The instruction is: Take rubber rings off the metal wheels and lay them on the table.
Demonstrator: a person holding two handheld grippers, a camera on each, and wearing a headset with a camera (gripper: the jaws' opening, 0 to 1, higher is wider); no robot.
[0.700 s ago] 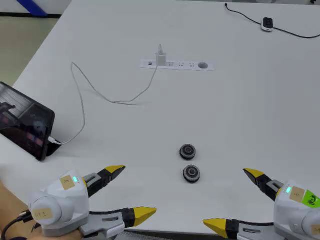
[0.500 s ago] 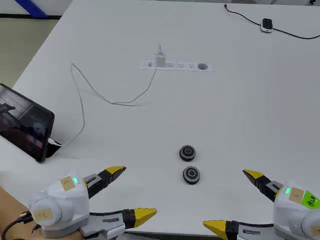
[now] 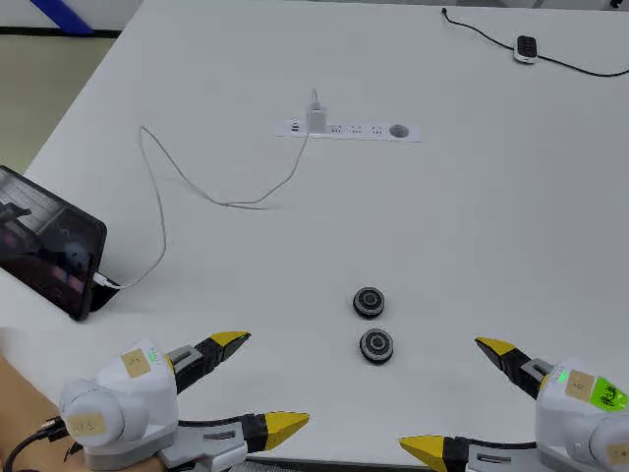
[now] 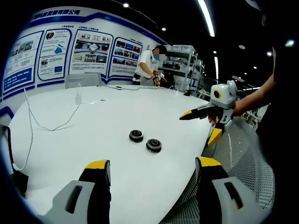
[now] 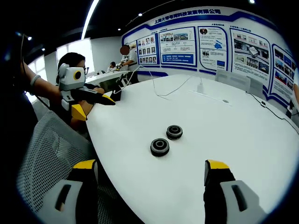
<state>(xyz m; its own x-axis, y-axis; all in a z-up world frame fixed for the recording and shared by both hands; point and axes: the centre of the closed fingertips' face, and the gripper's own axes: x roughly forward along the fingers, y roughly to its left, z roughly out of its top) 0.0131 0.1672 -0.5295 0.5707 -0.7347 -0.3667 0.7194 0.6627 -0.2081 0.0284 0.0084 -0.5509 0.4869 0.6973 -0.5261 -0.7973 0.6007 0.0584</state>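
Note:
Two small metal wheels with black rubber rings lie flat on the white table, the far wheel (image 3: pixel 369 301) just behind the near wheel (image 3: pixel 375 343). They show as far wheel (image 4: pixel 136 136) and near wheel (image 4: pixel 153 145) in the left gripper view, and far wheel (image 5: pixel 174 132) and near wheel (image 5: pixel 160 147) in the right gripper view. My left gripper (image 3: pixel 257 383) hovers open at the table's near edge, left of the wheels. On the other side my right gripper (image 3: pixel 460 398) is open too. Both are empty.
A white power strip (image 3: pixel 349 129) with a plugged charger and a cable (image 3: pixel 162 197) runs to a dark tablet (image 3: pixel 44 251) at the left edge. A black device (image 3: pixel 526 46) with a cord lies far right. A mesh chair (image 5: pixel 44 149) stands by the table.
The camera tipped slightly, so the table shifted down a little in view. Both grippers stay open at the near edge and the wheels have not moved.

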